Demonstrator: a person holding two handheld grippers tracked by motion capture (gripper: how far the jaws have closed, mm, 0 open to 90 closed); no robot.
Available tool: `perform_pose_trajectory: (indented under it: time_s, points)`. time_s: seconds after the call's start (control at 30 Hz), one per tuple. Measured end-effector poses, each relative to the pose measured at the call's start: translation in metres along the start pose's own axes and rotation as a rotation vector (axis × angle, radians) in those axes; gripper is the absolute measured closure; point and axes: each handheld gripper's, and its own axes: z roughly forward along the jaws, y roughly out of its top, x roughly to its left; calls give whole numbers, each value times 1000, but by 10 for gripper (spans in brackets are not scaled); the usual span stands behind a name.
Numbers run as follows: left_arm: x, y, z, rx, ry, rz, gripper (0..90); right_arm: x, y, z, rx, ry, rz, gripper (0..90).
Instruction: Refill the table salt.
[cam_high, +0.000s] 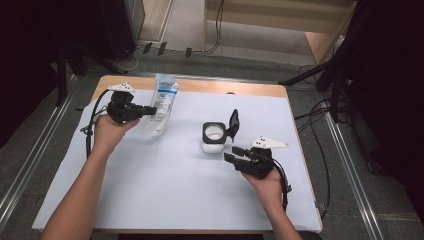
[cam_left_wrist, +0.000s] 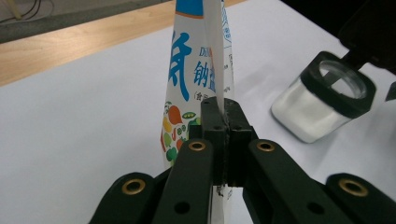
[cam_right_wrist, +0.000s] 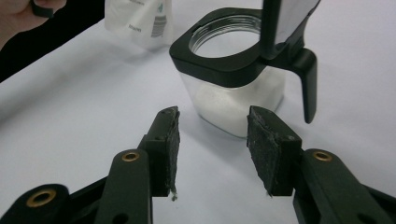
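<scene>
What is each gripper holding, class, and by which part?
The left gripper pinches the salt bag by its thin side edge. The right gripper holds nothing, open before the jar.

The pouch (cam_left_wrist: 196, 79) reads "钠" and "DI".

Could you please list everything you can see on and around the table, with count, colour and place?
Salt bag: one, white with blue print, far left of the sheet, pinched at its edge by the left gripper.
Jar: one, clear with a black collar, white grains inside, mid-table.
Jar lid: one, black, hinged open at the jar's right.
Sheet: one, white, covering the table.
Table: one, wooden, its far edge bare.
Cables: several, black, on the floor to the right.
Left gripper: one, black, shut on the bag.
Right gripper: one, black, fingers apart, just short of the jar.
</scene>
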Motion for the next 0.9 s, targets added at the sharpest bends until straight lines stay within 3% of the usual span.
perform_pose_trajectory:
  time_s: [0.17, 0.5, 0.9]
  points:
    - [7, -6, 0, -15, 0, -16, 900, -5, 2, -2, -8, -12, 5, 554]
    - [7, -20, -7, -21, 5, -22, 900, -16, 6, -7, -25, -35, 20, 554]
    - [-2, -46, -22, 3, 24, -2, 900, -31, 10, -13, -37, -77, 35, 547]
